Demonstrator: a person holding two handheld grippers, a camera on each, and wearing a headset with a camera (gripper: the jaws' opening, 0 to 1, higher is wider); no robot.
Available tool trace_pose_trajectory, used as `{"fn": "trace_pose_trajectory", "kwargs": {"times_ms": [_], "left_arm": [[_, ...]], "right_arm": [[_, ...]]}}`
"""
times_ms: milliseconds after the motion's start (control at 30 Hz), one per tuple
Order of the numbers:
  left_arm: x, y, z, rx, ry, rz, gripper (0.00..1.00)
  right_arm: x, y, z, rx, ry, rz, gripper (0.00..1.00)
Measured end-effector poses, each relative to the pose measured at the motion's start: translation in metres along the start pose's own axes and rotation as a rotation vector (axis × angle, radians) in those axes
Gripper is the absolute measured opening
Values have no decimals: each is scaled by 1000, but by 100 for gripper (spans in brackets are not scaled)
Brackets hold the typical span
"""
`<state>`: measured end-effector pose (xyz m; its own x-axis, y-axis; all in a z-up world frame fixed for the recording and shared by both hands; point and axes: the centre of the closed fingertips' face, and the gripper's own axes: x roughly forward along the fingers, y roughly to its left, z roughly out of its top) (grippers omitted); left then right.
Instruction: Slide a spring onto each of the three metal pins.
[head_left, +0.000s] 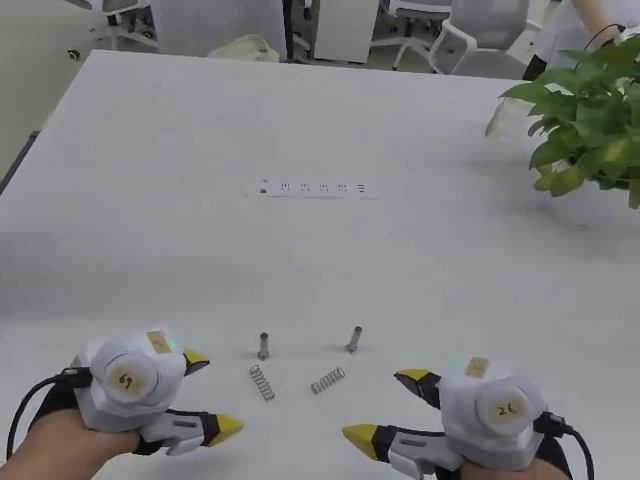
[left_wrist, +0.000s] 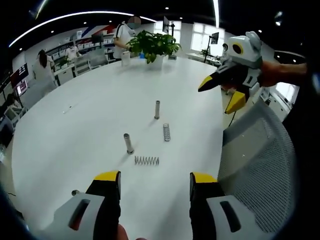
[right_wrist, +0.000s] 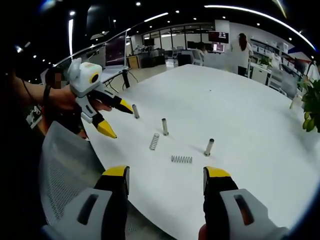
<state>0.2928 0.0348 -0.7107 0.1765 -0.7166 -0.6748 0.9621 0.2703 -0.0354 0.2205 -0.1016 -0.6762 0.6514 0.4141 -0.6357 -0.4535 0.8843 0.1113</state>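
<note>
Two short metal pins (head_left: 263, 346) (head_left: 354, 339) stand upright on the white table (head_left: 300, 120), near its front edge. Two loose springs (head_left: 261, 382) (head_left: 327, 380) lie just in front of them. The right gripper view shows three upright pins (right_wrist: 135, 111) (right_wrist: 164, 126) (right_wrist: 208, 147) and both springs (right_wrist: 154, 141) (right_wrist: 181, 159). My left gripper (head_left: 212, 393) is open and empty, to the left of the springs. My right gripper (head_left: 385, 407) is open and empty on their right. The left gripper view shows two pins (left_wrist: 128, 143) (left_wrist: 157, 109) beyond its open jaws.
A white power strip (head_left: 312, 188) lies at the table's middle. A potted plant (head_left: 590, 120) stands at the far right. A grey mesh chair (left_wrist: 260, 150) is close to the near edge. Office chairs stand beyond the far edge.
</note>
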Motion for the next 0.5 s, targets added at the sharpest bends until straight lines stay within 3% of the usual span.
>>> {"fn": "trace_pose_trajectory", "kwargs": {"times_ms": [333, 500], "left_arm": [[17, 0, 4, 58, 28, -50, 51], [26, 0, 3, 116, 62, -79, 51]], "right_arm": [[1, 1, 4, -7, -2, 4, 59], [0, 0, 7, -9, -6, 5, 60]]}}
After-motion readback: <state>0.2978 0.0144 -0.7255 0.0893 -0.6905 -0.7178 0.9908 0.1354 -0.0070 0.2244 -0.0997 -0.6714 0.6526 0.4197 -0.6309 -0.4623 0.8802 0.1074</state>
